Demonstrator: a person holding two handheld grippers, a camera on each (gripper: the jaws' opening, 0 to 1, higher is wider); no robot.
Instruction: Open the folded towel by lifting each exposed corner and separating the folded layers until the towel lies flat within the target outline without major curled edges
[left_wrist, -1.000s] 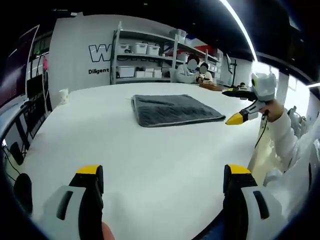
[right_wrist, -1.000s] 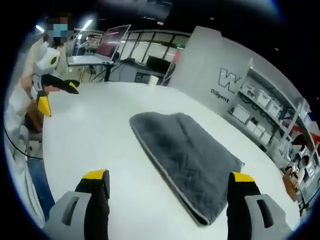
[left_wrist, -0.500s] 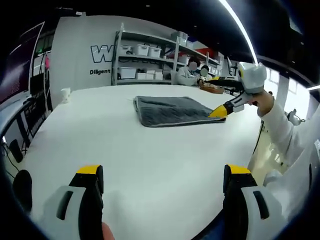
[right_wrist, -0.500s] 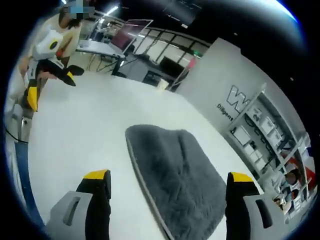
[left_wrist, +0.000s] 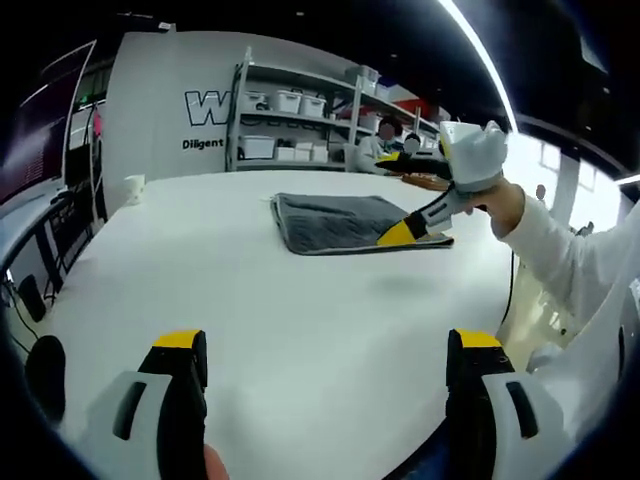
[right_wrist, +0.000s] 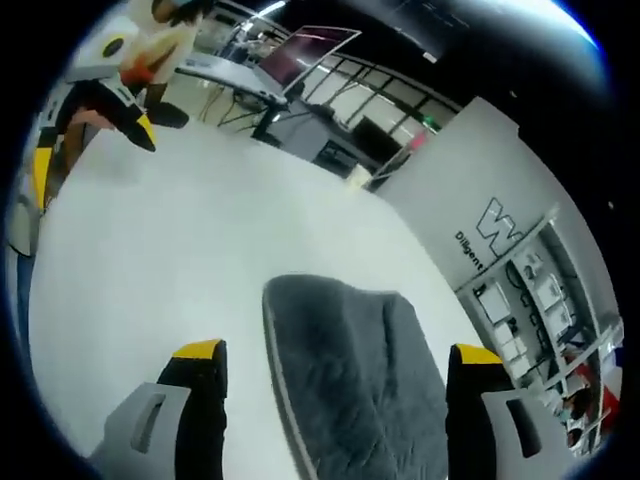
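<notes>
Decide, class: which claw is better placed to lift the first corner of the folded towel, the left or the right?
The right claw, probably. Its open jaws sit right over the grey towel, near an edge. The left claw, also open, hangs over bare white table with the towel far off.

Both tongs (left_wrist: 325, 355) (right_wrist: 335, 390) agape, empty.

I'm getting bright, even indoor light off the white table (left_wrist: 300, 300), with a ceiling strip light (left_wrist: 478, 55) glaring overhead and windows blown out beyond the table's right edge. Shadows are faint. Fisheye bends shelves (left_wrist: 300, 120) and walls outward; the right gripper view is motion-blurred near its edges.
</notes>
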